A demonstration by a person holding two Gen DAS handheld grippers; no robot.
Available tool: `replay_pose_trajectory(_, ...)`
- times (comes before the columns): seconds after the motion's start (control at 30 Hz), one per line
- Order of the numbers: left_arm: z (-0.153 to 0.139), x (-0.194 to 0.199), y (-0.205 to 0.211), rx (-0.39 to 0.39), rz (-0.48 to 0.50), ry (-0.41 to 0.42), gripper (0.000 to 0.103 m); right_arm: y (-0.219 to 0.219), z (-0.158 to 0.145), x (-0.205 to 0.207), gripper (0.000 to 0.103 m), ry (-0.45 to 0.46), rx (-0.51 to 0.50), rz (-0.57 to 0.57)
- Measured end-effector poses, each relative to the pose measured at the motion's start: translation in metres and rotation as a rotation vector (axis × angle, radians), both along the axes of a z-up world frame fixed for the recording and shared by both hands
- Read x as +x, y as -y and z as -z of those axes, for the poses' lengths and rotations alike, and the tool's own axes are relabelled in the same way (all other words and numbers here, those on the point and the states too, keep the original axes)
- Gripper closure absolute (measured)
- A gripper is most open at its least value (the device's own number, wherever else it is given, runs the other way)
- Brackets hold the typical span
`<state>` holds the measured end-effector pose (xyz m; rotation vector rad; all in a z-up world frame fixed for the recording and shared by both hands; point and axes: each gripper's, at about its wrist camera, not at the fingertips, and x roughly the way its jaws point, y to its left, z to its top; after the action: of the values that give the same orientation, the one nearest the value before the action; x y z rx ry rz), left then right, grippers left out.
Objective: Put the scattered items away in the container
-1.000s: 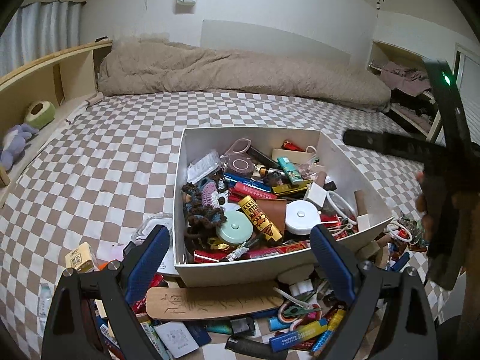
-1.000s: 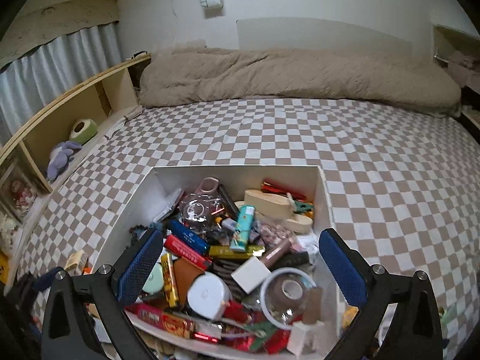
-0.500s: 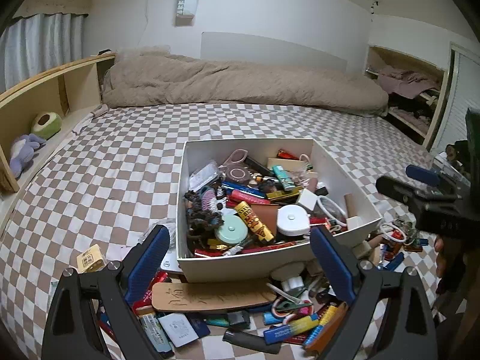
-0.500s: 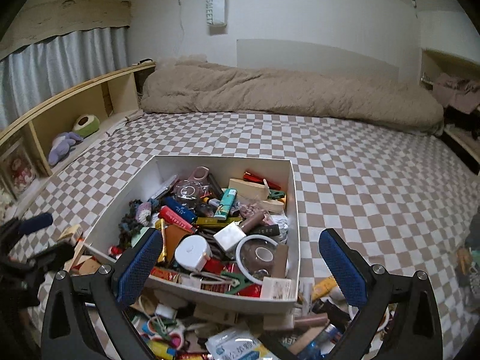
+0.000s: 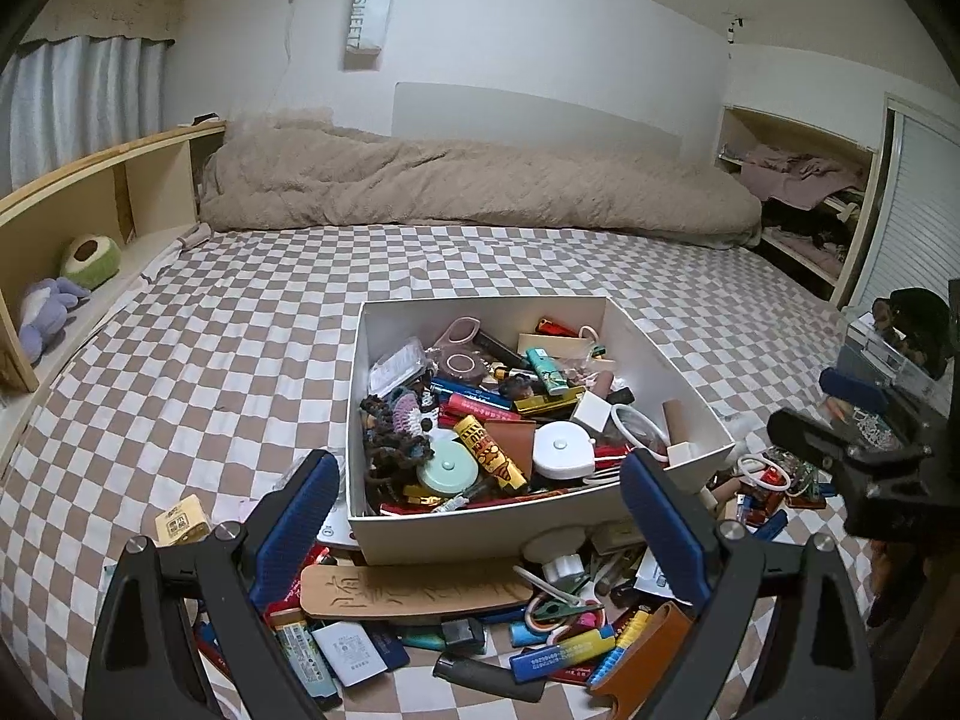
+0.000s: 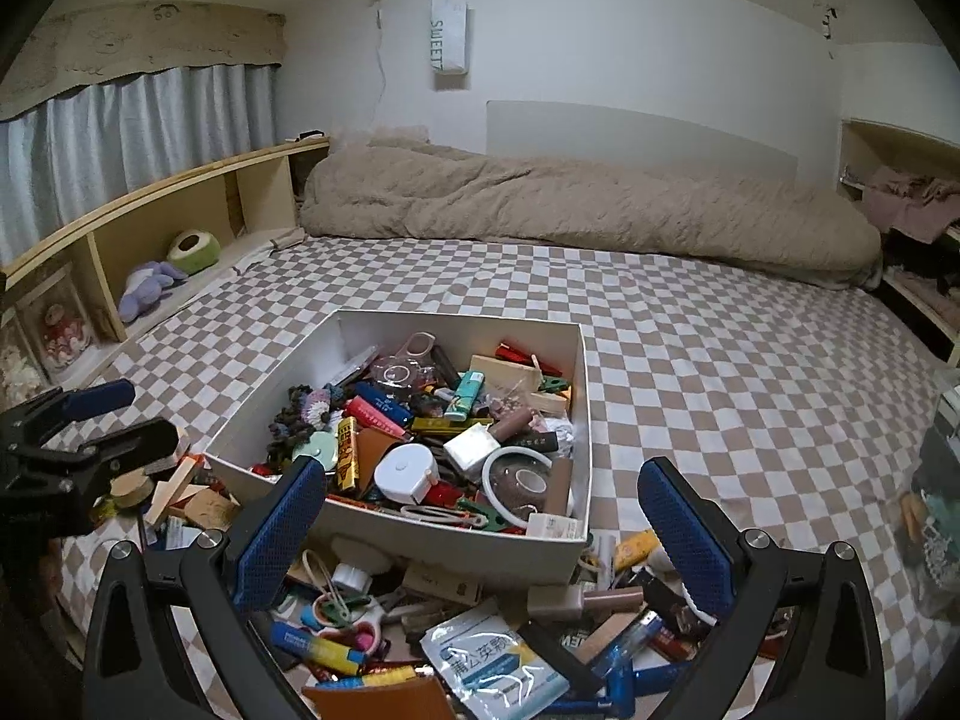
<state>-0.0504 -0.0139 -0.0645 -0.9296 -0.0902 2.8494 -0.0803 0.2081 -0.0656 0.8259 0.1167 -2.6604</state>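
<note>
A white box (image 5: 654, 354) (image 6: 585, 396) stands on the checkered bed, heaped with small items. More items lie scattered along its near side: a long wooden shoehorn (image 5: 414, 591), pens, lighters, scissors (image 6: 354, 612) and a white sachet (image 6: 492, 663). My left gripper (image 5: 480, 522) is open and empty, above the items at the box's near edge. My right gripper (image 6: 480, 516) is open and empty, above the box's near right corner. Each gripper shows at the edge of the other's view: the right one (image 5: 852, 420), the left one (image 6: 90, 420).
A beige duvet (image 5: 468, 186) lies rolled along the far side of the bed. A wooden shelf (image 5: 90, 204) with soft toys runs along the left. Shelves with clothes (image 5: 798, 192) stand at the right. A small yellow packet (image 5: 180, 519) lies left of the box.
Both grippers have pulled back and risen from the box, so more of the scattered pile in front of it shows. Both stayed open and empty.
</note>
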Motion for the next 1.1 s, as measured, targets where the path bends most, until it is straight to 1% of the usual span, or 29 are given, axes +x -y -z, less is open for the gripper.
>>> replay_pose_trajectory(0.07,0.000,0.000,-0.001,-0.001,0.006,0.002,0.007,-0.001,0.003,0.002,0.000,0.002,0.000,0.000)
replay_pose_trajectory(0.23,0.003,0.001,-0.003,-0.036,-0.004,-0.001,0.007,-0.002,0.009,0.001,0.000,0.013,-0.004,-0.005)
replay_pose_trajectory(0.53,0.007,0.000,-0.005,-0.059,-0.016,-0.006,0.007,-0.001,0.014,0.003,0.000,0.020,0.001,-0.001)
replay_pose_trajectory(1.1,0.012,0.000,-0.004,-0.074,-0.025,-0.003,0.007,0.001,0.016,0.002,0.000,0.025,0.002,-0.004)
